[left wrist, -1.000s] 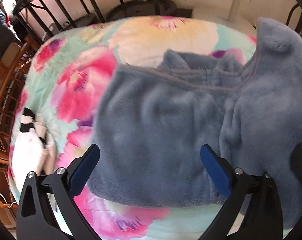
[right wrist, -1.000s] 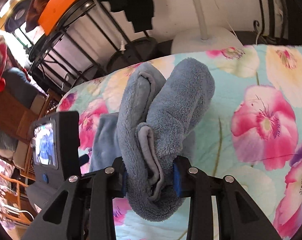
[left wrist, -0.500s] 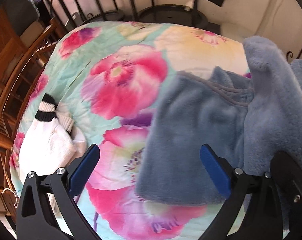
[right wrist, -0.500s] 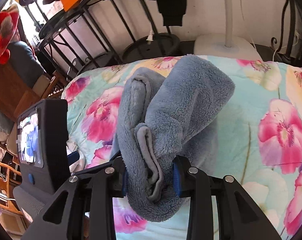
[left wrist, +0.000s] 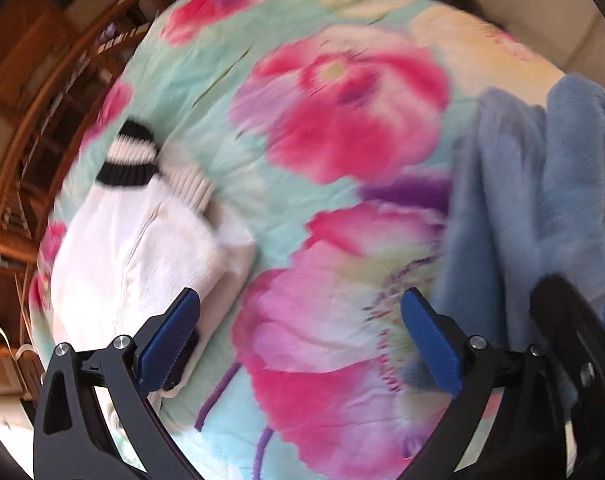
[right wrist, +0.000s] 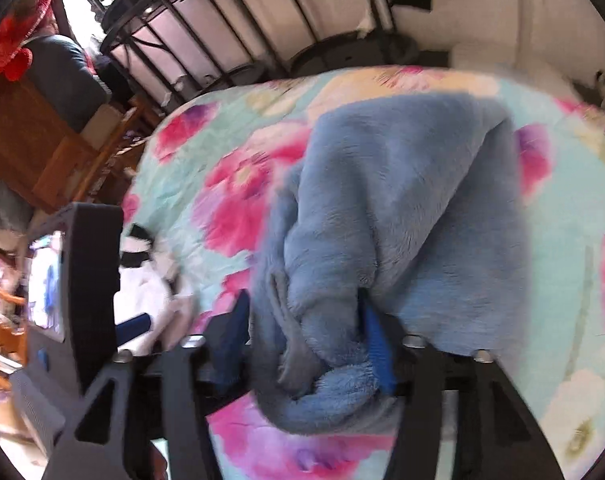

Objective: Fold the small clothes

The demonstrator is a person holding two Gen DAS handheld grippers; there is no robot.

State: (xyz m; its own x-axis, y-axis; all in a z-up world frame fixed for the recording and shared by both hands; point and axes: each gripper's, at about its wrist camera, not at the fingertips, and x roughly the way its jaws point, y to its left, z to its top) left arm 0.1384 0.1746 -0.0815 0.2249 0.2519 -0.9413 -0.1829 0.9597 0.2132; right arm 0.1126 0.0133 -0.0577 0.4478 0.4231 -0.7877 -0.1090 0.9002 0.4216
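Fleece bunched thick between the right tongs (right wrist: 306, 344) — the blue fleece garment (right wrist: 402, 208) is clamped there, its bulk draping ahead onto the floral bed cover (right wrist: 238, 184). Soft, light and floppy by the look of it, likely to sag from any single pinch; a hem or corner seems the better hold. Left tongs (left wrist: 298, 340) spread wide, gripping nothing, with the white knit garment (left wrist: 134, 248) just ahead on their left — fleece off to their right.

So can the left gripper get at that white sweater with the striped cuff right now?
Probably yes: the left gripper is open and empty, and the white sweater lies uncovered on the floral bedspread beside its left finger.
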